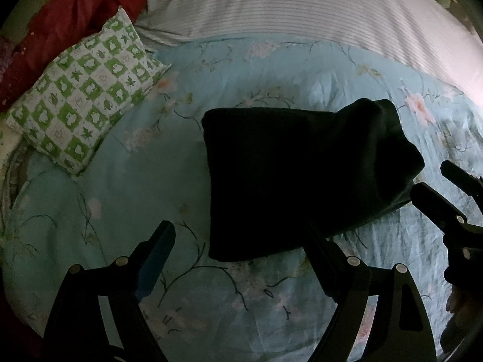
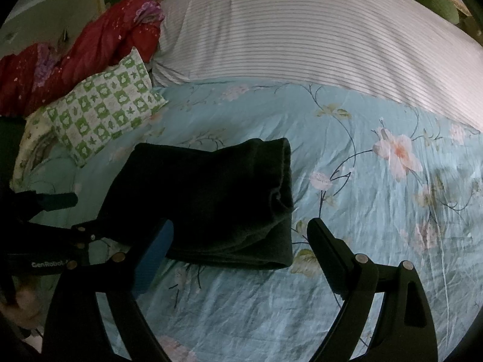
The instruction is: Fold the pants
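The black pants (image 1: 295, 175) lie folded into a compact stack on the light blue floral bedsheet (image 1: 151, 181). They also show in the right wrist view (image 2: 211, 199). My left gripper (image 1: 241, 235) is open and empty, its fingers on either side of the stack's near edge, just in front of it. My right gripper (image 2: 241, 229) is open and empty, at the stack's near right corner. In the left wrist view the right gripper (image 1: 434, 181) shows at the stack's right edge. In the right wrist view the left gripper (image 2: 69, 214) shows at the stack's left edge.
A green and white checked pillow (image 1: 84, 96) lies at the left of the bed. A red quilt (image 1: 69, 15) is bunched behind it. A grey striped duvet (image 1: 302, 3) covers the far part of the bed.
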`<state>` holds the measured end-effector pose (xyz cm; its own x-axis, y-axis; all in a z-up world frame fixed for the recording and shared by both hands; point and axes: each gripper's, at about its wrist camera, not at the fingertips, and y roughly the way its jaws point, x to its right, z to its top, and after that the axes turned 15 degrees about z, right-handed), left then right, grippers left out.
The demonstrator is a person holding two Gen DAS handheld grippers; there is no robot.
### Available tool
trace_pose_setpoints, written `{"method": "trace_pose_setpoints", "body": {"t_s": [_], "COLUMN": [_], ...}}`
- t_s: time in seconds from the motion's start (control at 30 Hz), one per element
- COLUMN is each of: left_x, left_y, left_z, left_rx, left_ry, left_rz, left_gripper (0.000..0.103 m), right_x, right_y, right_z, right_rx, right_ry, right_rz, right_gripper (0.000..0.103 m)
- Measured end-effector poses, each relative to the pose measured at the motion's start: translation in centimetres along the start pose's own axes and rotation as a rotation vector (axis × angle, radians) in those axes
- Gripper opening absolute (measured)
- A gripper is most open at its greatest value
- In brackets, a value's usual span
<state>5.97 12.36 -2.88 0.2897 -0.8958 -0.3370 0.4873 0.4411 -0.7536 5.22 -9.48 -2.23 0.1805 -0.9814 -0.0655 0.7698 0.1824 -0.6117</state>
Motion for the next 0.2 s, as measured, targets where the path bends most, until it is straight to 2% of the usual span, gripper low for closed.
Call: {"method": "trace_pose_setpoints", "body": {"t_s": [0.2], "left_x": [0.25], "left_y": [-0.42], "left_z": [0.26], "left_rx": [-0.007], "left_ry": [0.001], "left_rz": [-0.007], "left_gripper": [0.086], "right_x": [0.12], "right_y": [-0.25], "right_z": [0.06], "right_rx": [0.006], "right_ry": [0.010], "right_rz": [0.009], "right_gripper": [0.090]}}
